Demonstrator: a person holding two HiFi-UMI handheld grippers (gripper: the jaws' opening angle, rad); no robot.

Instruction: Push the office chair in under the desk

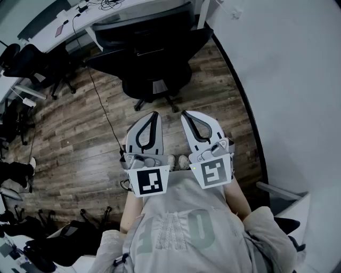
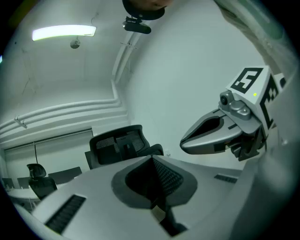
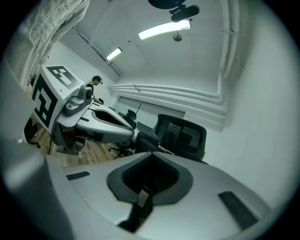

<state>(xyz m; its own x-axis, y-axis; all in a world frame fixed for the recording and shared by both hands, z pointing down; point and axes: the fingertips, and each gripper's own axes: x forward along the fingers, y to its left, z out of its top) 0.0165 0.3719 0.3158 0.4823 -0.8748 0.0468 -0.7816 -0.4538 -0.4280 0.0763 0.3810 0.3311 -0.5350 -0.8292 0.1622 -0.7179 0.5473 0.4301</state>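
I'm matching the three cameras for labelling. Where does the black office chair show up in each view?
Head view: the office chair is at top centre.
Left gripper view: the chair's back is left of centre, at mid-height.
Right gripper view: its back is right of centre, at mid-height.
Shared landmark: the white wall is just right of the chair in every view.

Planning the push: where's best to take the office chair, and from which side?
The backrest, upper edge, from our side: the office chair seems to show its back to us, desk beyond it. Left gripper and right gripper are shut, so pressing likely suits better than pinching.
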